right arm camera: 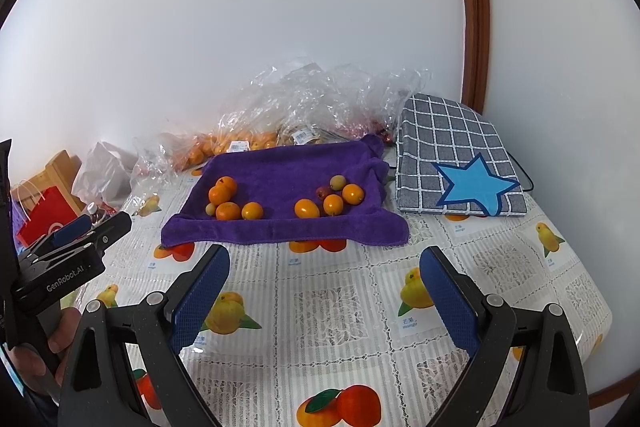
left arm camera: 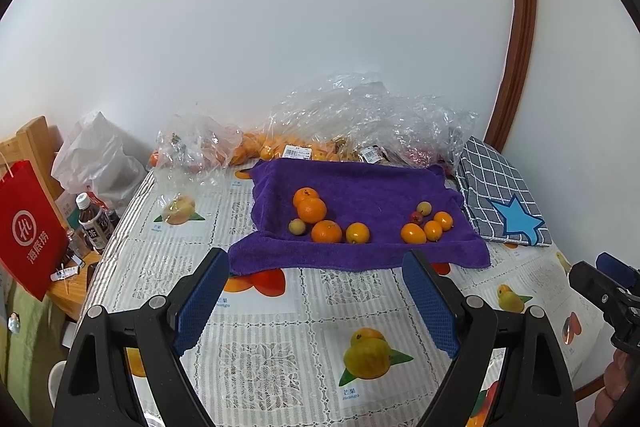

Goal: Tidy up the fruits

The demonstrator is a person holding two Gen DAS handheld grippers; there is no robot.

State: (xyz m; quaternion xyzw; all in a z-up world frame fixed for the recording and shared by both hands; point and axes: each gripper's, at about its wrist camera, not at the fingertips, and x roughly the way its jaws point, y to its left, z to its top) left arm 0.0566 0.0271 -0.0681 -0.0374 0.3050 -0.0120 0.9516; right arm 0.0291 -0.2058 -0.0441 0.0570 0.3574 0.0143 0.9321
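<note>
A purple towel lies on the table with two groups of fruit on it. The left group has oranges and a small pale fruit. The right group has small oranges, a red fruit and a pale fruit. My left gripper is open and empty, held above the tablecloth in front of the towel. My right gripper is open and empty, also in front of the towel. Each gripper shows at the edge of the other's view, the right one and the left one.
Clear plastic bags with more oranges lie behind the towel by the wall. A checked grey pad with a blue star lies right of the towel. A bottle, a red bag and a white bag stand left of the table.
</note>
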